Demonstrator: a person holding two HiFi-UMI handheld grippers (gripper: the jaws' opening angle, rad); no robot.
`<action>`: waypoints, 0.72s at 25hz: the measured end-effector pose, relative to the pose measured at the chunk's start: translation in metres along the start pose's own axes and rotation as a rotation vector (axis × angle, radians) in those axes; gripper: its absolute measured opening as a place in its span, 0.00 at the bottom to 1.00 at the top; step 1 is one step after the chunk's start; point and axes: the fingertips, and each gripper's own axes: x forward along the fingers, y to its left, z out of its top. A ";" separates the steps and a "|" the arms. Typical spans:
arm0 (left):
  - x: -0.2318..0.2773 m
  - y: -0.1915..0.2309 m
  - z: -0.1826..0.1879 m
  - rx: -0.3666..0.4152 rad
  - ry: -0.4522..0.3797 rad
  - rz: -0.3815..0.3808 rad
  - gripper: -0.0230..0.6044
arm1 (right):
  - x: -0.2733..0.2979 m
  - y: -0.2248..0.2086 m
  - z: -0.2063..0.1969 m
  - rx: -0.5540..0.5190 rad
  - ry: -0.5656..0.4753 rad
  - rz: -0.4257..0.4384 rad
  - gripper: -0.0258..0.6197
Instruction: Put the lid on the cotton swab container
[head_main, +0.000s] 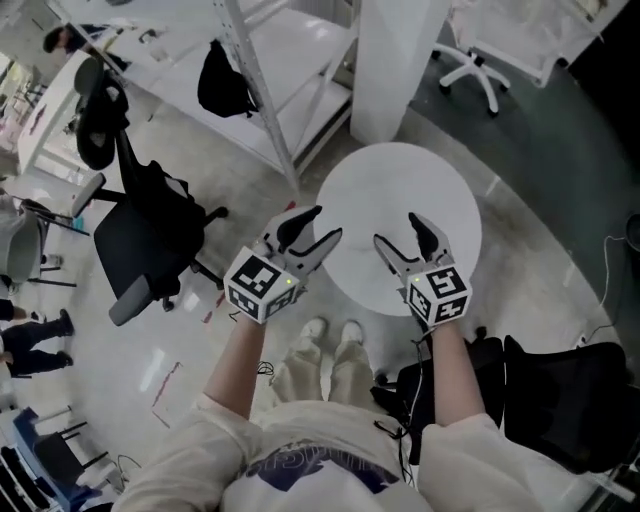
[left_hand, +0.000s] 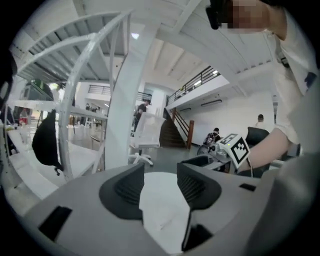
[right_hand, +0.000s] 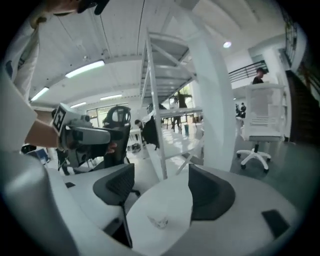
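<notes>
The left gripper (head_main: 329, 221) is released: its jaws stand apart with nothing held, and in the left gripper view (left_hand: 161, 175) only bare tabletop shows through the gap. The right gripper (head_main: 395, 227) is likewise released, its jaws spread wider and empty, which its own view (right_hand: 161, 175) bears out. The two are held side by side, well apart from each other, both pointing toward 12 o'clock in the head view over the near edge of the round white table (head_main: 400, 180).

In the right gripper view a small clear container (right_hand: 160, 220) sits on that tabletop, seen low in the gap between the jaws, touched by neither gripper. It is too small and blurred to tell its long axis or which way it points (nor whether a lid is on it), and the head view does not resolve it at all.

Outward from the table: the person's shoes (head_main: 331, 331) lie at 6 o'clock, a black office chair (head_main: 140, 250) at 9 o'clock, a white pillar (head_main: 390, 60) at 12 o'clock, a white swivel chair (head_main: 470, 65) near 1 o'clock, and a black bag (head_main: 225, 80) on shelving at 11 o'clock.
</notes>
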 end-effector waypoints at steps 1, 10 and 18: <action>-0.010 0.002 0.015 -0.007 -0.039 0.036 0.33 | -0.008 0.000 0.018 0.012 -0.041 -0.032 0.56; -0.080 -0.023 0.116 0.127 -0.223 0.201 0.32 | -0.076 0.037 0.123 0.008 -0.256 -0.227 0.29; -0.096 -0.046 0.154 0.209 -0.339 0.249 0.08 | -0.091 0.073 0.163 -0.113 -0.319 -0.314 0.09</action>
